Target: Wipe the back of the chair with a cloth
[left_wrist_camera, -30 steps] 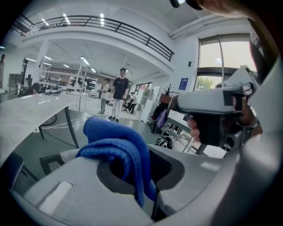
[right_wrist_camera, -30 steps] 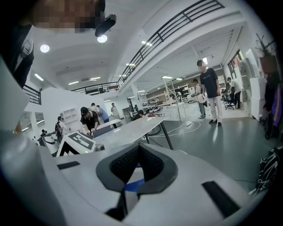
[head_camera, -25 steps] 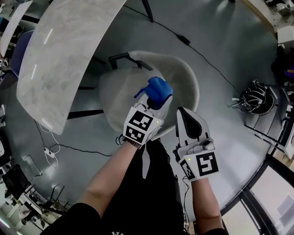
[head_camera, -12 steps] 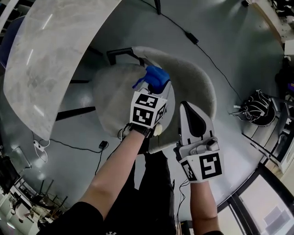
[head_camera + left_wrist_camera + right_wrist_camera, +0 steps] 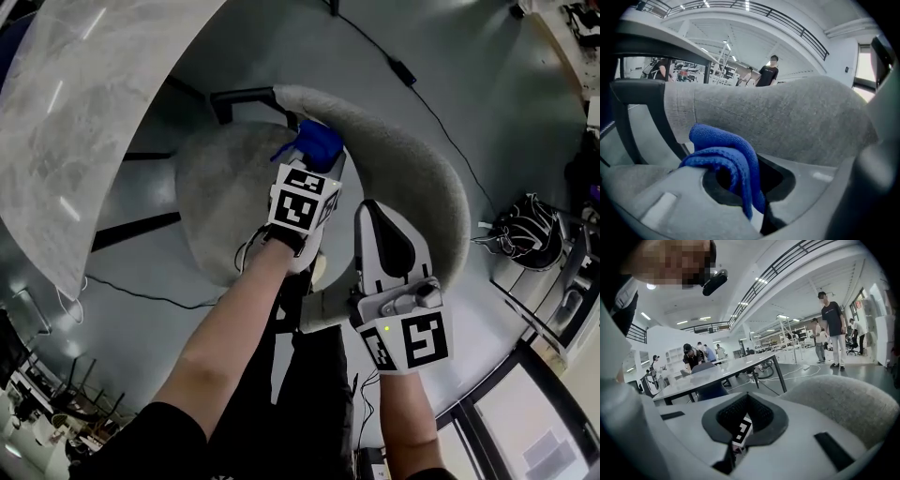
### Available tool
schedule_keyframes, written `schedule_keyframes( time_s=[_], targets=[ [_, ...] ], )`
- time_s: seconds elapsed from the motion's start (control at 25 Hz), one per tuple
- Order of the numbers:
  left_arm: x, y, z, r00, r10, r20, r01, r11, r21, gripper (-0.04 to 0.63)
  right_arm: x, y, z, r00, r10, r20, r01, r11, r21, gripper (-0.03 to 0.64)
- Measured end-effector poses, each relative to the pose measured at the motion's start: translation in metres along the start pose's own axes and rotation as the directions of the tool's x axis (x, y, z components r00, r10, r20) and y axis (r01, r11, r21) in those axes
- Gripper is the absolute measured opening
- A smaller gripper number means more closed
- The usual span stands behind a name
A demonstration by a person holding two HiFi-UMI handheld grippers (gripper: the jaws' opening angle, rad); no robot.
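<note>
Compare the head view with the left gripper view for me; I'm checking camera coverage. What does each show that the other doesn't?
Only the head view shows the right gripper, shut with nothing in it, the black-and-white helmet-like object on the floor, and the thin black floor cable. Only the left gripper view shows the standing person in a black top and the curved overhead railing. Both show the bright blue terry cloth pinched by the left gripper, near the curved grey fabric chair back.
</note>
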State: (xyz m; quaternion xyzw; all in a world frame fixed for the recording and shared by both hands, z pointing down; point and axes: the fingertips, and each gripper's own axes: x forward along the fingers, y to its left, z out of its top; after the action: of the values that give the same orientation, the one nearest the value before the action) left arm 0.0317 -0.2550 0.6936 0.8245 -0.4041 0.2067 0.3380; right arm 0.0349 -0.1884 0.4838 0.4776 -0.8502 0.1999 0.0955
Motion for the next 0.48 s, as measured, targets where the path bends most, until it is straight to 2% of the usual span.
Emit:
schedule_keyframes(
  time_s=[0.16,0.28,0.48],
  targets=[
    [0.011,-0.008,0.006,0.998,-0.055,0.039,0.055,0.998,0.005,0.06,0.004,-0.023,-0.002,0.996,-0.088,-0.003,0.088,0.996,-0.009,0.014],
    [0.011,-0.014,0.011,0.994,-0.086,0.06,0.086,0.996,0.013,0.06,-0.002,-0.034,0.001,0.994,-0.104,0.017,0.104,0.995,0.012,0.014],
    [0.007,-0.023,0.018,0.995,-0.09,0.044,0.089,0.995,0.036,0.06,-0.016,-0.045,0.005,0.99,-0.138,0.021,0.137,0.99,0.04,0.014]
  ],
)
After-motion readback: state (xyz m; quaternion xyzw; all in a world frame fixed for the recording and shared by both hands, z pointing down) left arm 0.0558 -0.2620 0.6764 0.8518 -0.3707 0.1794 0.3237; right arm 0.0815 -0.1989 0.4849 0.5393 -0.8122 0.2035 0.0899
